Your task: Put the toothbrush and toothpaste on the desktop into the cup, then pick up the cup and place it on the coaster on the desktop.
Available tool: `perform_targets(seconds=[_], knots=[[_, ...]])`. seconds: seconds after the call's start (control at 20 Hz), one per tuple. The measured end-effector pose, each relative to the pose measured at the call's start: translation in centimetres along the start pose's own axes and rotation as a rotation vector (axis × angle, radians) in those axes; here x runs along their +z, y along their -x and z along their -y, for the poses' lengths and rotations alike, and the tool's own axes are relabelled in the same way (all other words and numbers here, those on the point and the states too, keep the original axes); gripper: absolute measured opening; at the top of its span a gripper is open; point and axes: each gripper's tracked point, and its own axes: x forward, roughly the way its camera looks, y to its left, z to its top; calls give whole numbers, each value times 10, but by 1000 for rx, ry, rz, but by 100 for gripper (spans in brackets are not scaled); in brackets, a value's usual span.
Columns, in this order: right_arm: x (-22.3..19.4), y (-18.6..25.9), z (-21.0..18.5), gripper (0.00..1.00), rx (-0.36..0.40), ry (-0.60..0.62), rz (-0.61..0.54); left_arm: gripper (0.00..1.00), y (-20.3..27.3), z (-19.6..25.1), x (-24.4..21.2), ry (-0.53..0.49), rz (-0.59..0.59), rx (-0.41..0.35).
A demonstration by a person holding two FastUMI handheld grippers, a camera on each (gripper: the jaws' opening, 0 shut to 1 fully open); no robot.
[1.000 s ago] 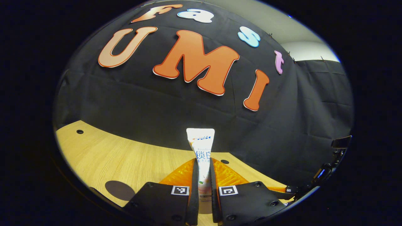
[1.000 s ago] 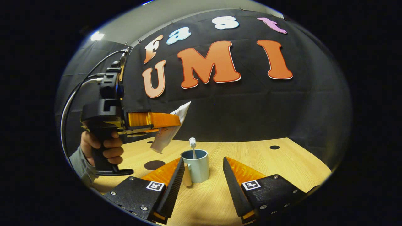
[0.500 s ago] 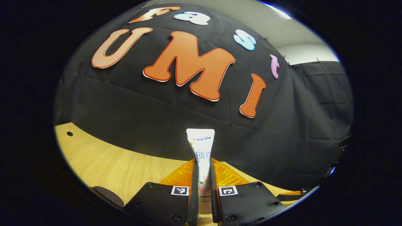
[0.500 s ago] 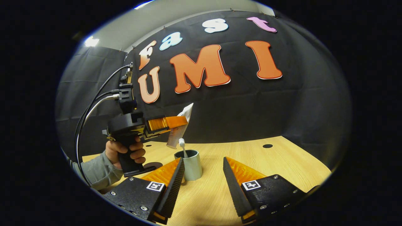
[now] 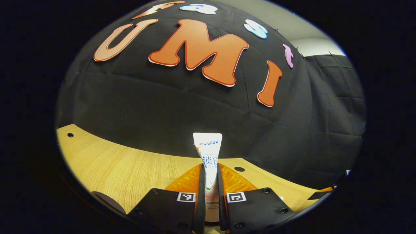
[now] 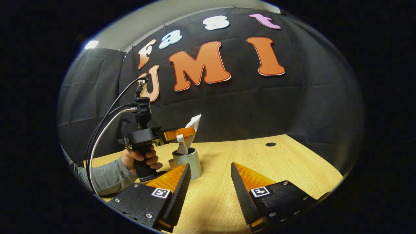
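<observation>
a wooden desktop (image 6: pixel 286 162) stands in front of a black cloth wall (image 6: pixel 292 107). near the middle of it stands a pale grey-green cup (image 6: pixel 190 164), upright.

seen from the right gripper view, a person's hand (image 6: pixel 139 159), in a grey sleeve (image 6: pixel 104 177), holds the left gripper (image 6: pixel 190 131) by its handle, level above the cup. its two fingers are closed tight on a white toothpaste tube (image 6: pixel 191 130). the tube hangs tilted, its flat crimped end up and to the right, and its lower end dips into the mouth of the cup. the white head of a toothbrush (image 6: pixel 179 138) pokes up out of the cup just beside the tube. black and white cables (image 6: pixel 104 126) loop from the back of that gripper. a small tan thing stands just to the left of the cup; what it is cannot be told.

in the left gripper view, the left gripper (image 5: pixel 209 185) shows its fingers (image 5: pixel 199 195) pressed on both sides of the toothpaste tube (image 5: pixel 208 152), which rises straight between them with its flat end on top. the edge of a dark round coaster (image 5: pixel 109 201) lies on the desktop (image 5: pixel 123 165) at lower left.

the right gripper (image 6: pixel 208 187) is low over the desktop, near the cup and to its right. its fingers stand wide apart and hold nothing.
</observation>
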Motion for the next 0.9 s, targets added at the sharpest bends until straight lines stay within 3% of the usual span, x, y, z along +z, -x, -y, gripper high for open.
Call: perform_targets(seconds=[0.35,0.8,0.9], knots=[[-14,-6,9,76,-32,12,-39,21,2,-5,-16,-65,-25,-5],[-15,-7,2,75,-35,-12,-43,38,23,6,-13,-110,-20,-30],[-16,-9,2,75,-42,-9,-53,46,30,3,-12,-119,-22,-26]])
